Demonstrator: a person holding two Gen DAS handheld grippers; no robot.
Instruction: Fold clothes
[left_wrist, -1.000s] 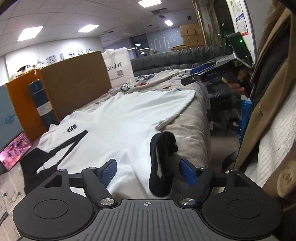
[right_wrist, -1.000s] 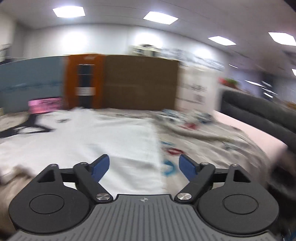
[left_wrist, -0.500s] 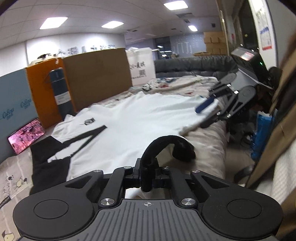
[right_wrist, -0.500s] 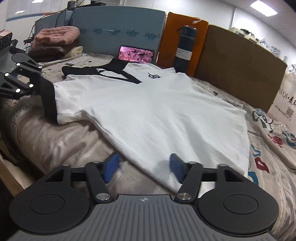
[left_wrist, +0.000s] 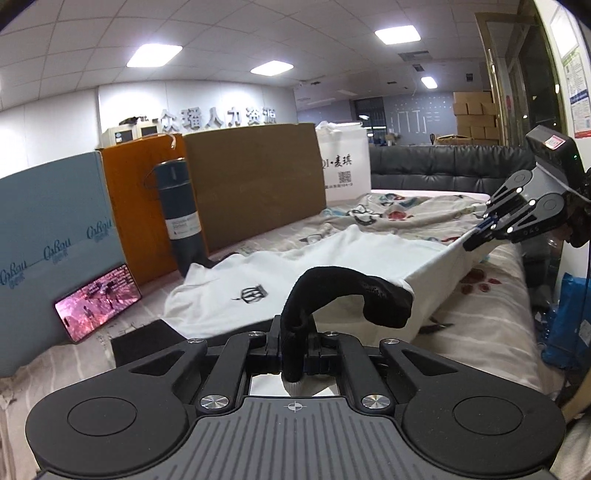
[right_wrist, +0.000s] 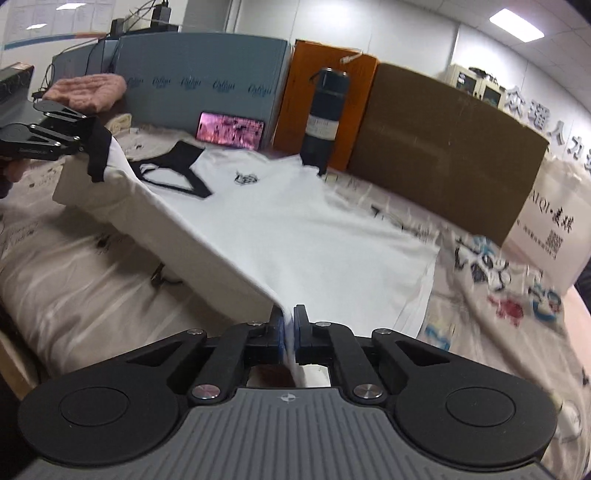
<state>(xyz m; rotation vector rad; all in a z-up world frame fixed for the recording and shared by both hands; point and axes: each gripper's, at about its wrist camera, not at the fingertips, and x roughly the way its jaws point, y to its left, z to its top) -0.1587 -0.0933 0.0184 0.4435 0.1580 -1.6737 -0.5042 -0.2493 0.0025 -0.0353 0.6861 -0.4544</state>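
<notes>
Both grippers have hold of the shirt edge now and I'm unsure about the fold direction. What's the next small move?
Probably carry both grips across toward the cardboard. The left gripper is shut on the black sleeve cuff, the right gripper is shut on the hem, and the white T-shirt has its near edge lifted off the bedsheet.

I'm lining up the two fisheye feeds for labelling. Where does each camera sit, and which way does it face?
Left wrist: rides the left gripper, shut on the black sleeve cuff of the white T-shirt, facing along the near edge towards the right gripper and grey sofa.
Right wrist: rides the right gripper, shut on the hem, facing towards the left gripper; part of a hand shows.
Shared: shirt, dark flask, lit phone, brown cardboard.
</notes>
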